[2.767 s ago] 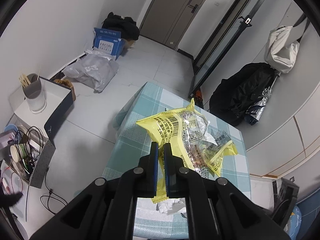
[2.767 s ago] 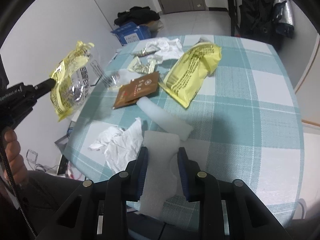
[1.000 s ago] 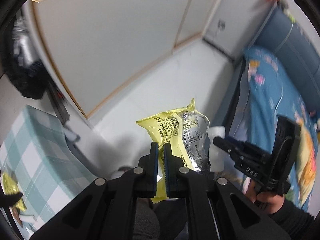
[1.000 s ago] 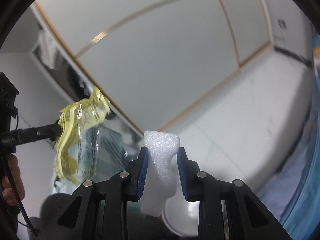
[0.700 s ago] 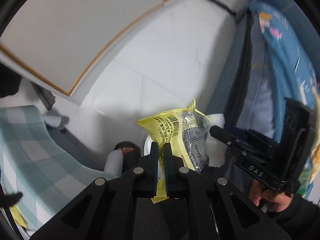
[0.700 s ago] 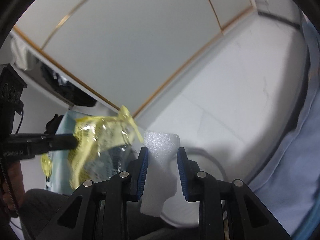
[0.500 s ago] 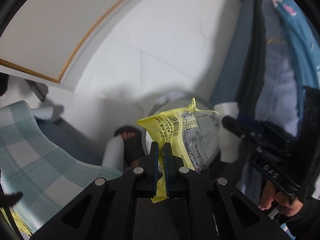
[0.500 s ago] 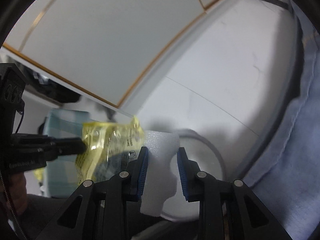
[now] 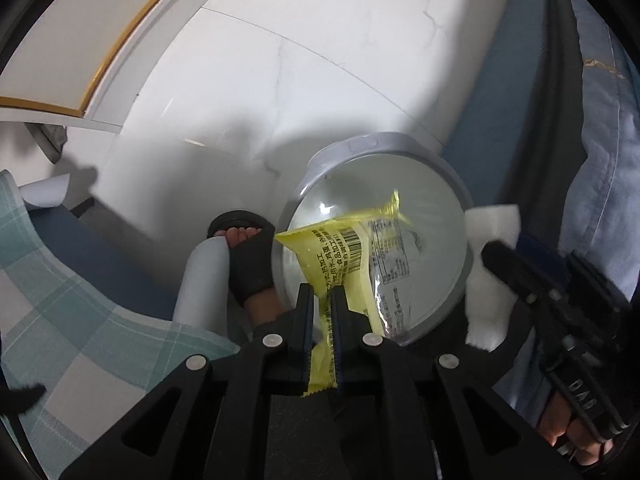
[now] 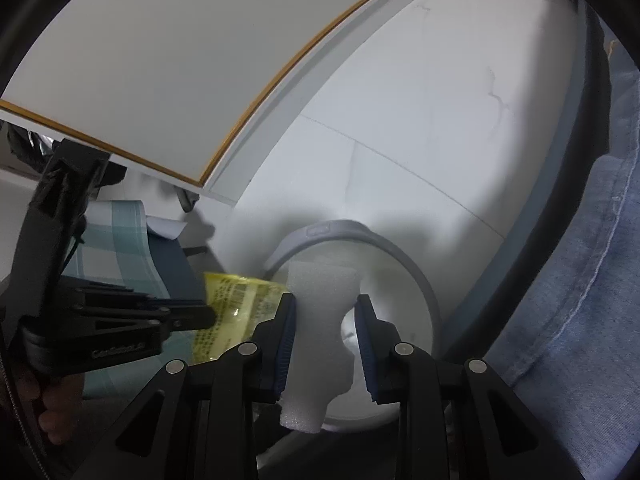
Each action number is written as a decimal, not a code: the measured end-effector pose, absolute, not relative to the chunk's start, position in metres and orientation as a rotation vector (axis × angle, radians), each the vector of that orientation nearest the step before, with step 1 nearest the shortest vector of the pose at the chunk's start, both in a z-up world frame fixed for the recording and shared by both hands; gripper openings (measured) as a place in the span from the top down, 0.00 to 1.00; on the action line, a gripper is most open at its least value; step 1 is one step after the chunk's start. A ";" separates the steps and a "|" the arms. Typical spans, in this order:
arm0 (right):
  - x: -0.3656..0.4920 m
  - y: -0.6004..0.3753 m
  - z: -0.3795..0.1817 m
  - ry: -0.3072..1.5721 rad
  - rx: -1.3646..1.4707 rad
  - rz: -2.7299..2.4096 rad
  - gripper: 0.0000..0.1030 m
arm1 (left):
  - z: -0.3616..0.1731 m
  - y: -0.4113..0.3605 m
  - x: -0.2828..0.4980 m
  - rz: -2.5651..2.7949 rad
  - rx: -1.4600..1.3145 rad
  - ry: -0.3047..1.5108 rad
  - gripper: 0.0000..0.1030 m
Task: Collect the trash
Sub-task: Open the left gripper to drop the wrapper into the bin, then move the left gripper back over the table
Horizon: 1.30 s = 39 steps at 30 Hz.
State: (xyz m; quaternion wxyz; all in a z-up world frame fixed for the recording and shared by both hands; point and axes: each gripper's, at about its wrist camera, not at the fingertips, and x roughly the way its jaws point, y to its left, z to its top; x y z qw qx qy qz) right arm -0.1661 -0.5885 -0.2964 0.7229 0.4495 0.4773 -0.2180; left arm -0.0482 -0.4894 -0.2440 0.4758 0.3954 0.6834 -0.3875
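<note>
My left gripper (image 9: pixel 321 304) is shut on a yellow snack wrapper (image 9: pixel 340 256) with a barcode and a clear window. It holds the wrapper right above the open mouth of a round grey-rimmed trash bin (image 9: pixel 376 148) on the floor. My right gripper (image 10: pixel 325 312) is shut on a piece of white foam (image 10: pixel 320 320) and holds it over the same bin (image 10: pixel 416 280). In the left wrist view the foam (image 9: pixel 490 272) and right gripper (image 9: pixel 532 276) sit at the bin's right rim. In the right wrist view the wrapper (image 10: pixel 236 300) and left gripper (image 10: pixel 200 314) are at the bin's left.
The checked teal tablecloth (image 9: pixel 60 320) hangs at the lower left. A sandalled foot (image 9: pixel 248 256) stands just left of the bin. A blue fabric bed edge (image 9: pixel 600 160) runs down the right. White floor tiles (image 9: pixel 320 60) lie beyond the bin.
Both grippers swung away from the table and down toward the floor. The bin came into view and both held items now hang over its opening.
</note>
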 end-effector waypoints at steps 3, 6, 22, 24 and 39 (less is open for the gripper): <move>-0.163 -0.589 -0.301 1.107 0.979 -0.473 0.70 | -0.249 -0.492 -0.049 -0.949 0.977 1.683 0.90; -0.159 -0.585 -0.303 1.135 0.966 -0.464 0.70 | -0.249 -0.491 -0.049 -0.945 0.977 1.688 0.79; -0.165 -0.584 -0.272 1.065 0.936 -0.487 0.53 | -0.155 -0.483 -0.022 -0.955 0.835 1.404 0.59; -0.165 -0.584 -0.255 1.024 0.910 -0.491 0.48 | -0.130 -0.474 -0.017 -0.940 0.779 1.350 0.50; -0.154 -0.541 -0.068 0.618 0.627 -0.401 0.32 | 0.030 -0.359 0.010 -0.707 0.419 0.876 0.36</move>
